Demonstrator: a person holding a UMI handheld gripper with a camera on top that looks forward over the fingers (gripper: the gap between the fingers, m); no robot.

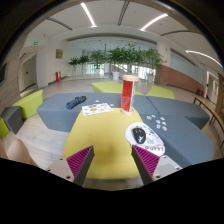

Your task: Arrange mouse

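Taking the tall red-and-white carton (127,93) standing on the yellow and grey bench (100,135) as the mark, a dark flat object (76,102) lies well to its left on a grey panel, and a white sheet with printed marks (97,109) lies just left of its foot. Nearer than the carton and a little to its right, the white computer mouse with dark markings (139,134) rests on a round white pad (148,133), just ahead of the right finger. The gripper (113,163) hangs open with nothing between its magenta pads (80,160).
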